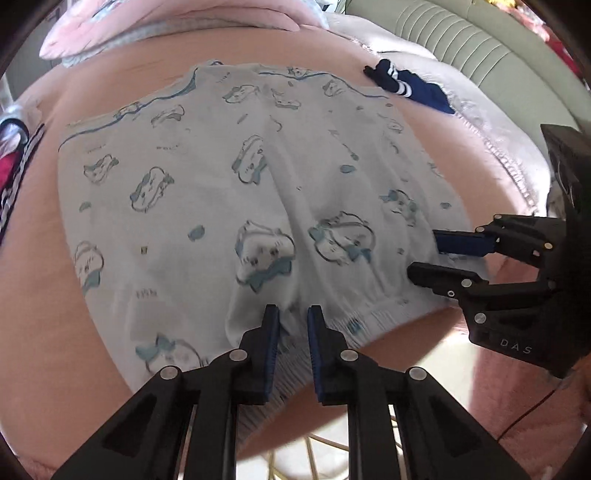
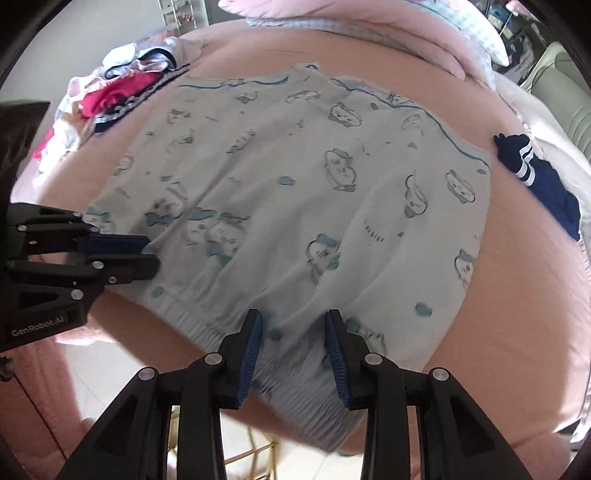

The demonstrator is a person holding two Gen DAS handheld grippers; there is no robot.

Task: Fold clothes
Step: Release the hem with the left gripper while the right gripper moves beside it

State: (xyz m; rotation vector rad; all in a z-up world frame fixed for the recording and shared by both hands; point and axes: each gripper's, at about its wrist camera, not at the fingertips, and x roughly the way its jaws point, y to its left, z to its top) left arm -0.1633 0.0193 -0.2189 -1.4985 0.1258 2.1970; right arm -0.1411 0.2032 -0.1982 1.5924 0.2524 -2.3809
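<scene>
**Two grippers poised at the waistband of printed shorts on a pink bed**

Pink bedding [image 1: 44,280] fills both wrist views, with a pale padded headboard [image 1: 461,44] at the far right and pillows [image 2: 424,33] along the far edge. Spread flat on it lies a pair of white shorts [image 1: 229,173] printed with small blue cartoon animals, legs pointing away and the gathered elastic waistband [image 2: 295,384] at the near edge of the mattress. A dark blue garment with white stripes [image 2: 543,184] lies just beside the shorts on the right; a heap of mixed clothes [image 2: 110,92] waits well apart on the left.

The left gripper [image 1: 293,314] points steeply down over the waistband, its blue pads narrowly apart with cloth showing in the gap, apparently not pinched. The right gripper [image 2: 293,321] stands further along the same waistband, its jaws moderately apart over the fabric, holding nothing.

Judging from this, the fold is barely begun and the next step is a grasp at the waistband. The risks: the pads may close on one layer only, so the shorts peel open when lifted; they may catch the bedding underneath and drag it; or uneven grips may skew the fold. The waistband sits at the mattress edge, so a slip could drop the shorts off the bed.
</scene>
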